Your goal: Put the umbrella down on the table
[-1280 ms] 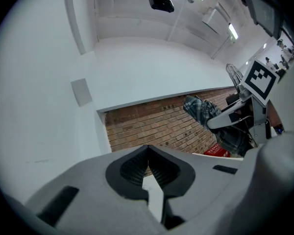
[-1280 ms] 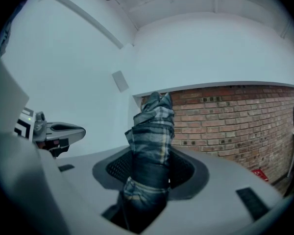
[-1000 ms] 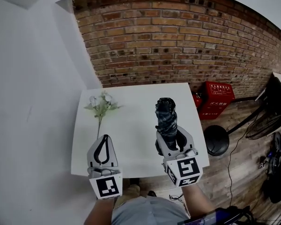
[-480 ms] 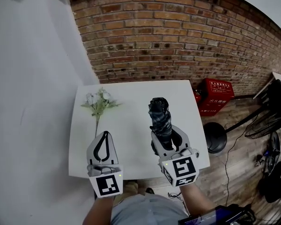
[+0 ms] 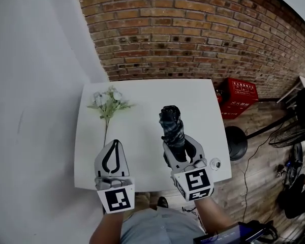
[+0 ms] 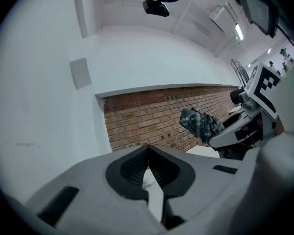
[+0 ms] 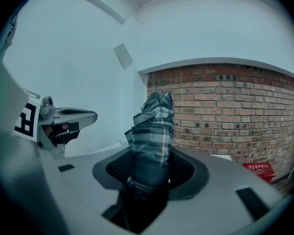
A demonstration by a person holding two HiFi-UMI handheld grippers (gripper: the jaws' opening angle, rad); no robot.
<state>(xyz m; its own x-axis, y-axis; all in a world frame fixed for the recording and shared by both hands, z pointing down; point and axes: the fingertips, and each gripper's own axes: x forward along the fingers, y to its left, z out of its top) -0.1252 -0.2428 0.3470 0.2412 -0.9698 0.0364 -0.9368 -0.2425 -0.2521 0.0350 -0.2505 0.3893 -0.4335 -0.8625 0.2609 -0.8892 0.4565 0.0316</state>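
A folded dark plaid umbrella (image 5: 172,131) stands nearly upright above the white table (image 5: 142,98), and my right gripper (image 5: 180,147) is shut on its lower part. In the right gripper view the umbrella (image 7: 152,131) rises from between the jaws and leans toward the brick wall. My left gripper (image 5: 112,152) hovers over the table's front left part with its jaws shut and nothing between them. From the left gripper view the umbrella (image 6: 201,124) shows off to the right, with the left gripper (image 6: 148,173) shut in front.
A bunch of white flowers (image 5: 107,102) with a long stem lies at the table's left. A brick wall (image 5: 193,39) runs behind the table. On the wooden floor to the right are a red crate (image 5: 239,98), a black round base (image 5: 236,142) and cables.
Both grippers have sunk toward the table, the right one carrying the umbrella down with it. Neither gripper's jaws have changed.
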